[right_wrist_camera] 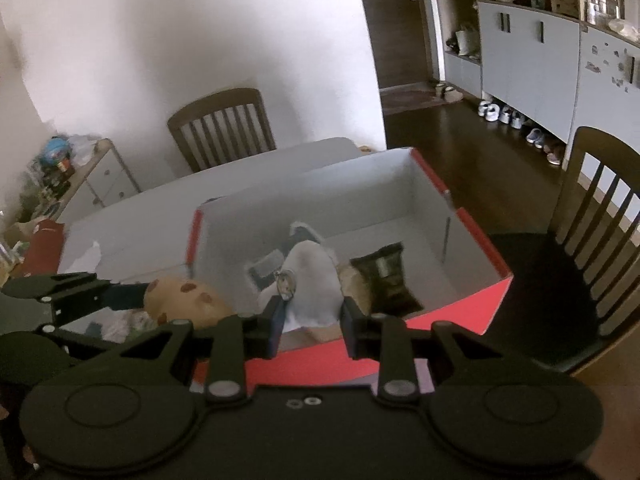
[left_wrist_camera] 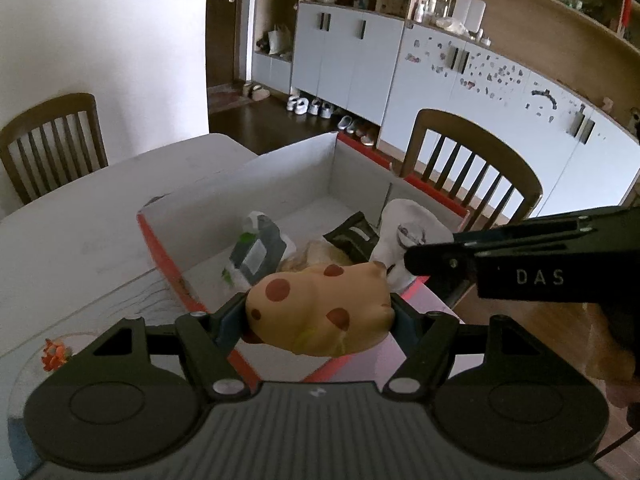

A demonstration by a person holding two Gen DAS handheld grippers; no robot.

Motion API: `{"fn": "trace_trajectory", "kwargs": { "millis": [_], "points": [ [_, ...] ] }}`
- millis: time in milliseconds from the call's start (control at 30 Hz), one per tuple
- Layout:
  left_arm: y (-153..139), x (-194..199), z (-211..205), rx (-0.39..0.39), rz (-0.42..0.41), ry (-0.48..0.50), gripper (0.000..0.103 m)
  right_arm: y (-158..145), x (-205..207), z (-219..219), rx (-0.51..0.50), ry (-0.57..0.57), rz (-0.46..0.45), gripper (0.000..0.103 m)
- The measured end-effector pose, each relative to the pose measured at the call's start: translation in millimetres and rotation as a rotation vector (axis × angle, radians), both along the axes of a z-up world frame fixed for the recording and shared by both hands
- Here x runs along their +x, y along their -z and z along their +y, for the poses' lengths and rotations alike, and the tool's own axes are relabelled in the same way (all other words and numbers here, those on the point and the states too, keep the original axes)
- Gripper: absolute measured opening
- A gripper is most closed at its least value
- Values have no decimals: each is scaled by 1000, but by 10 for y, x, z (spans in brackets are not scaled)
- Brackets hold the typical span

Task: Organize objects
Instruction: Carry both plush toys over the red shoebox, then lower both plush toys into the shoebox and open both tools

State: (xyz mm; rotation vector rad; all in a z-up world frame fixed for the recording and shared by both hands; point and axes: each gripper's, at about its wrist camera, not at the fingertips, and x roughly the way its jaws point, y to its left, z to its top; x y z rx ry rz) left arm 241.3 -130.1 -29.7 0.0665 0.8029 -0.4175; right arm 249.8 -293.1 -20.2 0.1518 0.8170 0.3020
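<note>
My left gripper is shut on a tan soft toy with brown spots, held over the near corner of a white cardboard box with a red rim. My right gripper is shut on a white cloth item above the same box. In the left wrist view it comes in from the right with the cloth hanging from it. The left gripper and the toy show at the left of the right wrist view. Inside the box lie a dark grey pouch, a black packet and a tan item.
The box stands on a white table. One wooden chair is at the far side and another is beside the box. A small orange object lies on the table near me. Cabinets and shoes line the far wall.
</note>
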Motion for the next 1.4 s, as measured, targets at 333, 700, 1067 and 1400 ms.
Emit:
{"fn": "trace_trajectory", "kwargs": {
  "millis": [333, 700, 1067, 1400],
  "points": [
    [164, 441, -235, 51, 41, -24, 73, 168, 482, -179, -28, 29, 15, 28],
    [400, 911, -462, 119, 72, -24, 73, 440, 1115, -202, -70, 12, 60, 28],
    [650, 1232, -541, 181, 120, -14, 73, 755, 1466, -121, -91, -22, 157, 29],
    [778, 1362, -503, 188, 190, -18, 74, 827, 1496, -32, -105, -39, 176, 34]
  ]
}}
